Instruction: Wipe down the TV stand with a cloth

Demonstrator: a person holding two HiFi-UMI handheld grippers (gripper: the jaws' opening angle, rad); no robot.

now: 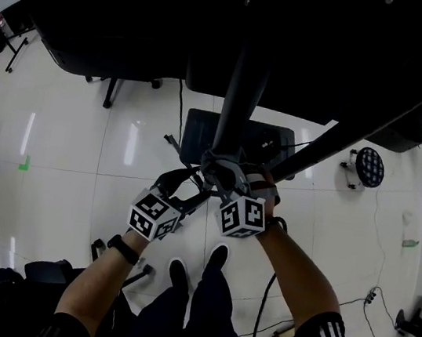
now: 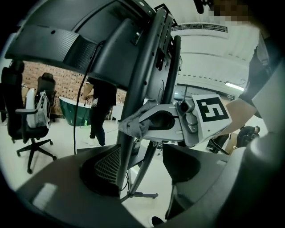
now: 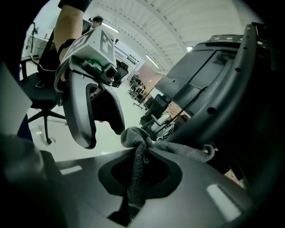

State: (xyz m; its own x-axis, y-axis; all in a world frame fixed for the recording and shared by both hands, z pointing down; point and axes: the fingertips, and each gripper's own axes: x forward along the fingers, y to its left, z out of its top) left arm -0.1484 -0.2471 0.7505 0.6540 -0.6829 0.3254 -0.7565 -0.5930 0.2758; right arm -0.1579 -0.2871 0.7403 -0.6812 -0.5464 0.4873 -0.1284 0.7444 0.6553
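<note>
Forearms point(image 1: 101, 285) reach down and forward closest to the head camera, one to each tool. On the left, the left gripper point(image 2: 142, 153) has its jaws spread with nothing clamped. The slanted upright point(image 2: 143, 75) of the TV stand passes just in front of them, beside the mesh-faced jaw. In the middle, the grey cloth point(image 3: 137, 149) is bunched against that upright and touches it partway up, well above the base plate point(image 1: 200, 134) on the floor. On the right, the right gripper point(image 3: 138, 165) pinches one end of the cloth tight between its jaws, and the rest trails out to the post. The step in hand looks like rubbing the upright. It would go best with the wad pressed flat to the metal and slid along the post's length rather than across it, while the free left tool steadies the pole against swaying.
</note>
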